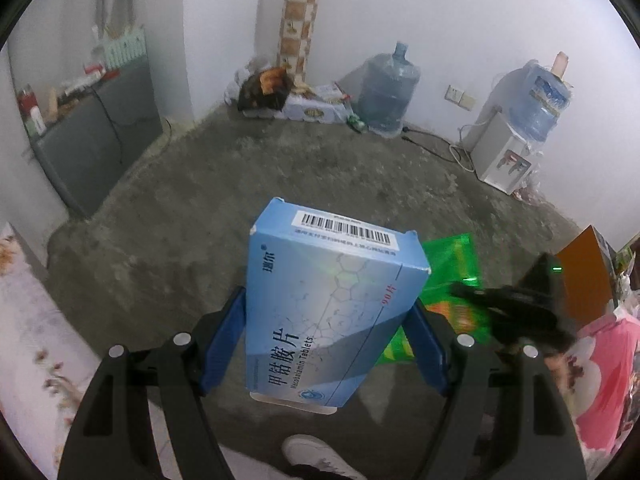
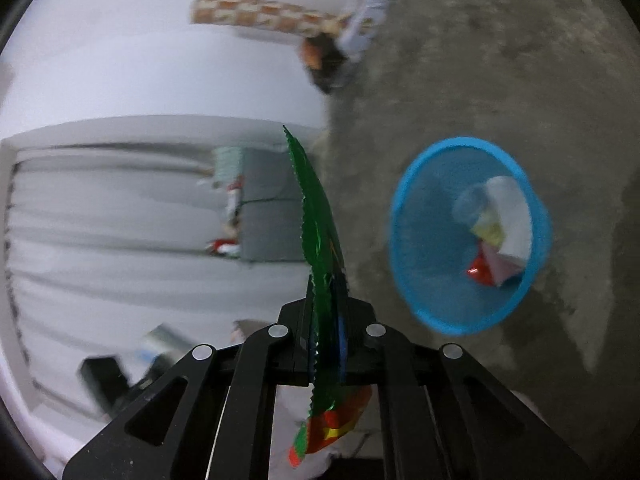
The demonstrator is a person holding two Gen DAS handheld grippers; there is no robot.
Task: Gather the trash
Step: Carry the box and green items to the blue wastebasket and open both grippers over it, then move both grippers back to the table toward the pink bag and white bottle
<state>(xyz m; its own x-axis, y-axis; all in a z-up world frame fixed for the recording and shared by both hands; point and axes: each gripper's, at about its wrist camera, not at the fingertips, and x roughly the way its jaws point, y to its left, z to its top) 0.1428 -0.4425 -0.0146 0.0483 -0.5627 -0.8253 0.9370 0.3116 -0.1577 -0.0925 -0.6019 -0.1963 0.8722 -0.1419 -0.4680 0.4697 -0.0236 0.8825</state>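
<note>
Cardboard comes first by size: the blue tablet box stands between the blue pads of the left gripper, whose jaws sit wide and press on its two narrow sides, so it is held well above the concrete floor. It looks light, stiff and probably empty; a hard squeeze would crush its walls, so the flat sides where the pads now rest are the sensible place to hold it.

Next, the green snack wrapper hangs edge-on in the right gripper, the jaws nearly together with the film between them; whether the pads press it firmly I cannot tell. It is thin, limp, slick foil, likely to slide out or flutter, so a pinch well in from the serrated edge seems safest.

Beyond it on the floor sits the blue mesh bin, already holding a clear cup, paper and a red scrap.

Motion blur smears most of the right view; the bin's far wall and the wrapper's lower end are hard to read. The box's underside is hidden.
</note>
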